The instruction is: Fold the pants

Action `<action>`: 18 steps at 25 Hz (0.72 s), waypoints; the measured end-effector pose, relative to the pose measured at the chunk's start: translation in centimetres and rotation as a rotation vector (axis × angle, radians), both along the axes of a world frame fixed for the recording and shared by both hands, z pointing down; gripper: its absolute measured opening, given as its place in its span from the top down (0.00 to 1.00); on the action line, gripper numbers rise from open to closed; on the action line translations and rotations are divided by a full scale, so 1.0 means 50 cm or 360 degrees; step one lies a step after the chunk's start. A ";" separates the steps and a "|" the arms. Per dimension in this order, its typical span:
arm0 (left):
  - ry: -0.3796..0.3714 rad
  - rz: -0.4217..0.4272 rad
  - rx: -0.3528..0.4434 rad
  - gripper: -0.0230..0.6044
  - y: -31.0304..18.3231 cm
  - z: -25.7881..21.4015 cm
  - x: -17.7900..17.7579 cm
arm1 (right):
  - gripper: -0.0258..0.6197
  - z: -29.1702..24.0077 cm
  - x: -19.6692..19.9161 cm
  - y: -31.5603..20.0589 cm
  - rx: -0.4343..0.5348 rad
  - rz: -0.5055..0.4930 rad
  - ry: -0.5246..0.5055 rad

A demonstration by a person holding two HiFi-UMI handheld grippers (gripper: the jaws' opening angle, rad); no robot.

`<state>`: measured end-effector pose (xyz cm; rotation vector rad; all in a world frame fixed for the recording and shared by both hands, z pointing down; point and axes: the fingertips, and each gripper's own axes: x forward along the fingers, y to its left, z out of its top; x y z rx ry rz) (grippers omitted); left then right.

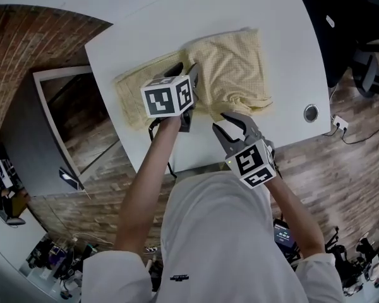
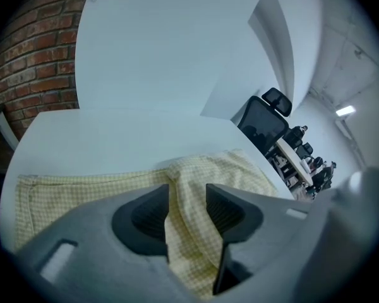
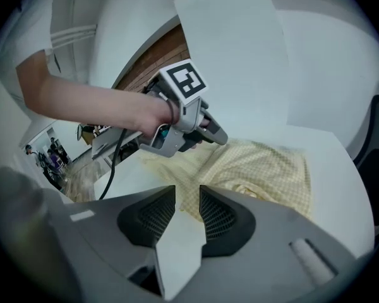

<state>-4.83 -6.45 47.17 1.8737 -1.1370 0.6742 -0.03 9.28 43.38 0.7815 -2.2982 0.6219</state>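
The yellow checked pants (image 1: 230, 68) lie partly folded on the white table (image 1: 145, 24), with a bunched ridge near the front edge. My left gripper (image 1: 184, 73) is over the middle of the cloth. In the left gripper view its jaws (image 2: 187, 191) stand apart, and a raised fold of the pants (image 2: 240, 169) runs through the gap without being pinched. My right gripper (image 1: 230, 124) hovers just off the front right corner of the pants. In the right gripper view it (image 3: 187, 197) is open and holds nothing, with the pants (image 3: 259, 166) and the left gripper (image 3: 218, 136) ahead of it.
A round cable hole (image 1: 311, 113) sits in the table near its right front edge. A dark cabinet (image 1: 63, 125) stands left of the table, and a black office chair (image 1: 366, 68) to the right. The person's body is close against the table's front edge.
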 end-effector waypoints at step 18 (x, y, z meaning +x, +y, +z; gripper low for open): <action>-0.0146 0.0263 0.0265 0.67 0.148 -0.118 0.161 | 0.73 -0.043 0.278 -0.143 -0.0055 0.0668 -0.0284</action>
